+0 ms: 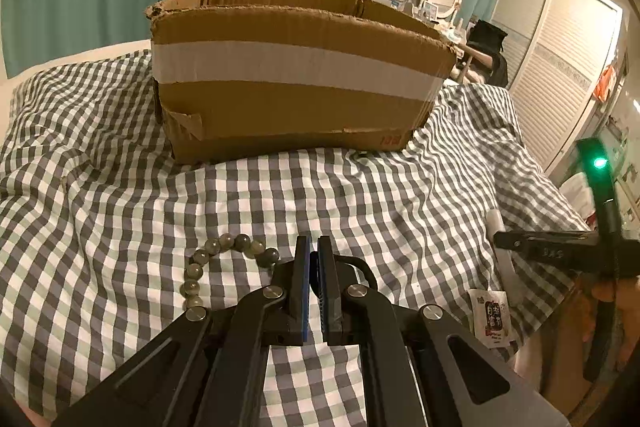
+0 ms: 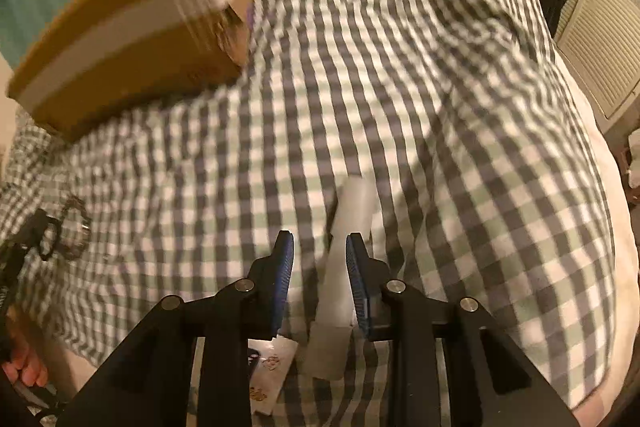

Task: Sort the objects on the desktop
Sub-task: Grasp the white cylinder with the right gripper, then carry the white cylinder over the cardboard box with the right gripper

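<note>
The left claw [image 1: 314, 247] stood nearest its camera, its blue-lined fingers drawn almost together with only a slit between them and nothing gripped. Just beside its left finger lay a bead bracelet [image 1: 216, 267], curled on the checked bedspread [image 1: 120, 187], part of its loop hidden behind the claw's linkage. A small printed sachet [image 1: 491, 321] lay near to the right, at the bed's edge. Further out sat the cardboard box [image 1: 296, 75], open-topped and taped with a white band, in all likelihood the receptacle for sorting; its interior could not be seen from this low angle.

The right claw [image 2: 320, 247] was parted wide, holding nothing. A pale tube [image 2: 344, 267] lay lengthwise between its fingers, close against the right one, which suggests the claw was set to close on it. Contact could not be confirmed, as that view was blurred. The sachet [image 2: 272, 367] showed below, partly cut off by the claw's frame. The bracelet [image 2: 74, 231] and box [image 2: 128, 39] appeared well to the left, smeared.
</note>
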Motion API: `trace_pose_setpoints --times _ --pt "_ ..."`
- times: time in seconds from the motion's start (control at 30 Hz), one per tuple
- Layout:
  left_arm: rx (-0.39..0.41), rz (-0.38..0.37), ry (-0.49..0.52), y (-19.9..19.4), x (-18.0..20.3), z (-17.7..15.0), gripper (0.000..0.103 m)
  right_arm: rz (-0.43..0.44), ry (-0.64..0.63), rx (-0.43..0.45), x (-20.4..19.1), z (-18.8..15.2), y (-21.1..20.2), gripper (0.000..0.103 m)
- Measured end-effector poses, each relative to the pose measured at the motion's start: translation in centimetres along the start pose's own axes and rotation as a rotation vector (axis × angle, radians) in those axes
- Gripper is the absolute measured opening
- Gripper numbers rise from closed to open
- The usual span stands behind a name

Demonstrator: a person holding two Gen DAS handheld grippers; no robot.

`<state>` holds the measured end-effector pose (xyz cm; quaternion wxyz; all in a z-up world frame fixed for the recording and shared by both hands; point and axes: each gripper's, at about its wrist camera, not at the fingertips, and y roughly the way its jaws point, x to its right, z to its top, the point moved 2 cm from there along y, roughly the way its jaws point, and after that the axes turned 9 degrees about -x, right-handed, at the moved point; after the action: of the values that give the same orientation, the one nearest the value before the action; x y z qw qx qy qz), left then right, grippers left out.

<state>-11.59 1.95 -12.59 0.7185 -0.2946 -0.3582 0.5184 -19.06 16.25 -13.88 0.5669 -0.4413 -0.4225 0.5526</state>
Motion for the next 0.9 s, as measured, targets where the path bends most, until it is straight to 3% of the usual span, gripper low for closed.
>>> trace_pose_setpoints --times 0.1,0.17,0.3,0.43,0.53,0.73,0.8,0.9 --pt "-0.005 -0.002 -0.006 0.1 -0.2 -0.1 0.004 -0.049 -0.009 -0.036 -0.1 0.2 1.3 0.026" --pt "-0.003 -0.005 -0.010 0.0 -0.3 -0.1 0.004 -0.069 -0.035 -0.031 -0.5 0.2 1.3 0.007" --pt "0.011 -0.012 -0.019 -0.4 -0.3 0.1 0.004 -0.021 0.005 -0.003 0.4 0.0 0.4 0.006" --pt "0.016 -0.014 -0.017 -0.6 -0.2 0.1 0.004 -0.050 0.041 0.024 1.1 -0.1 -0.5 0.012" --pt "0.017 -0.019 -0.018 -0.6 -0.2 0.1 0.004 -0.046 0.034 0.034 1.0 -0.4 -0.9 0.035" --pt "0.012 -0.025 -0.033 -0.3 -0.3 0.0 0.004 -0.099 -0.005 -0.042 -0.1 -0.3 0.9 0.035" --pt "0.009 -0.030 -0.042 -0.2 -0.5 0.1 0.004 -0.088 -0.021 -0.076 -0.4 -0.3 1.8 0.019" --pt "0.010 -0.032 -0.048 -0.2 -0.6 0.1 0.004 -0.067 -0.011 -0.033 -0.3 -0.3 1.1 0.009"
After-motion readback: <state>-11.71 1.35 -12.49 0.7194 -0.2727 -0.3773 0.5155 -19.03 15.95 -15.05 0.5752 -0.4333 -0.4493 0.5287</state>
